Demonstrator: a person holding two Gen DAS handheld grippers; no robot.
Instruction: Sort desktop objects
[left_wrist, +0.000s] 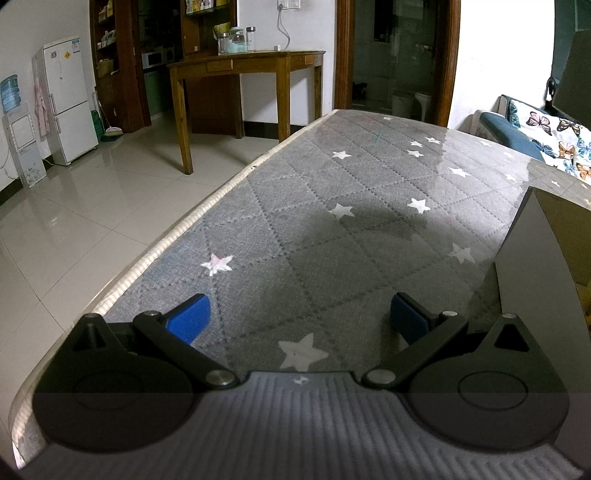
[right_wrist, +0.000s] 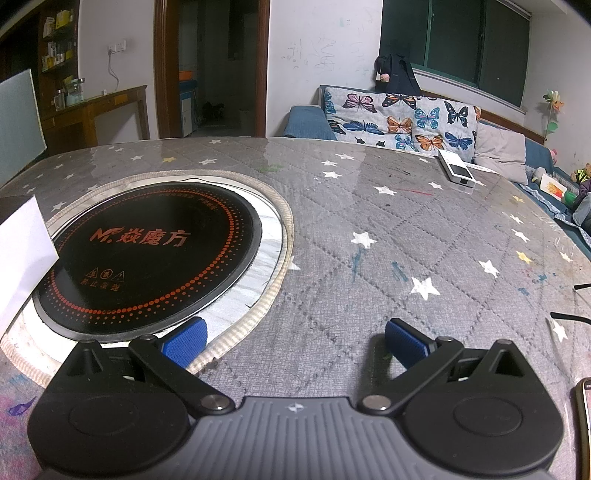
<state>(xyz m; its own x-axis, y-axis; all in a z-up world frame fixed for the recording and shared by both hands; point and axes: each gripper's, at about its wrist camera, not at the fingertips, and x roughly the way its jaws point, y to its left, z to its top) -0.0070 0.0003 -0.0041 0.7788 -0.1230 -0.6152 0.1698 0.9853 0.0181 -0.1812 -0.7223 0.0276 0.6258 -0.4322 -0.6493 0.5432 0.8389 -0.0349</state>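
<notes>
My left gripper (left_wrist: 299, 317) is open above the grey star-patterned tabletop (left_wrist: 332, 229), with nothing between its blue pads. A grey cardboard box (left_wrist: 546, 258) stands just to its right. My right gripper (right_wrist: 293, 341) is also open and empty over the same cloth (right_wrist: 369, 258). Its left pad hovers at the rim of a round black induction cooker (right_wrist: 147, 258) set into the table. A white box-shaped device (right_wrist: 456, 170) lies far off near the table's back right edge. A phone's edge (right_wrist: 585, 424) shows at the near right.
A white box (right_wrist: 22, 254) stands at the left of the right wrist view beside the cooker. Two thin black cables (right_wrist: 569, 317) lie at the right edge. A sofa with a butterfly blanket (right_wrist: 406, 118) sits behind the table; a wooden desk (left_wrist: 243, 85) and fridge (left_wrist: 70, 99) stand across the tiled floor.
</notes>
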